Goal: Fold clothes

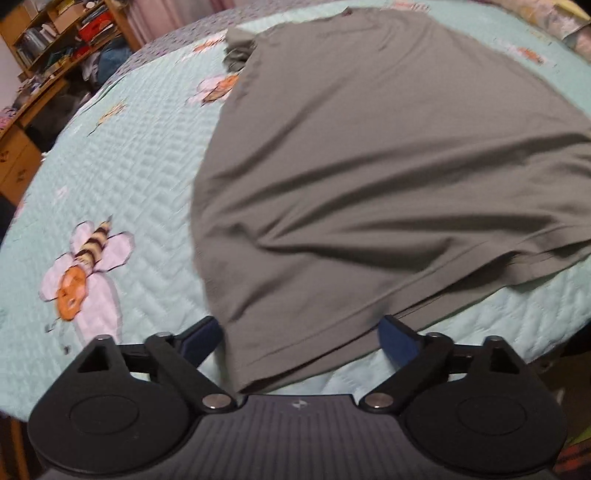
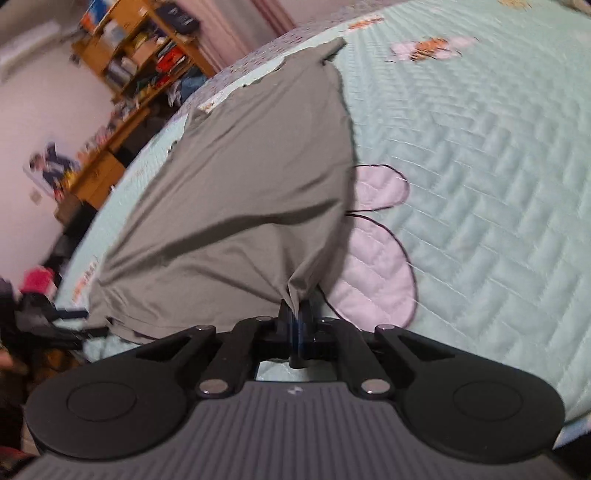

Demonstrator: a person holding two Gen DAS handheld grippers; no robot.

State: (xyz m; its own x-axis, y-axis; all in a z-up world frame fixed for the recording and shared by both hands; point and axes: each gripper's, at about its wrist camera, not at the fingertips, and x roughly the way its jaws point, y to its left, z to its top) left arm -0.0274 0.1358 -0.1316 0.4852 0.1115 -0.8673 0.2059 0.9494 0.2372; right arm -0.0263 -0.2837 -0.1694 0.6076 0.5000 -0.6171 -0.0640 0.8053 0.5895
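Note:
A grey T-shirt (image 1: 351, 155) lies spread on the pale green quilted bed, its hem toward me. My left gripper (image 1: 299, 332) is open, its blue-padded fingers (image 1: 397, 338) standing on either side of the shirt's near left hem corner. In the right wrist view the same grey T-shirt (image 2: 236, 192) runs away toward the far bed edge. My right gripper (image 2: 295, 314) is shut on a bunched corner of its hem, which is lifted slightly off the quilt. The left gripper (image 2: 55, 325) shows blurred at the left edge of that view.
The quilt (image 1: 129, 177) carries flower-and-bee patches (image 1: 85, 266) and a lilac flower patch (image 2: 373, 273). A wooden shelf unit and desk (image 1: 44, 48) full of items stand beyond the far bed edge. Pillows (image 1: 569, 22) lie at the top right.

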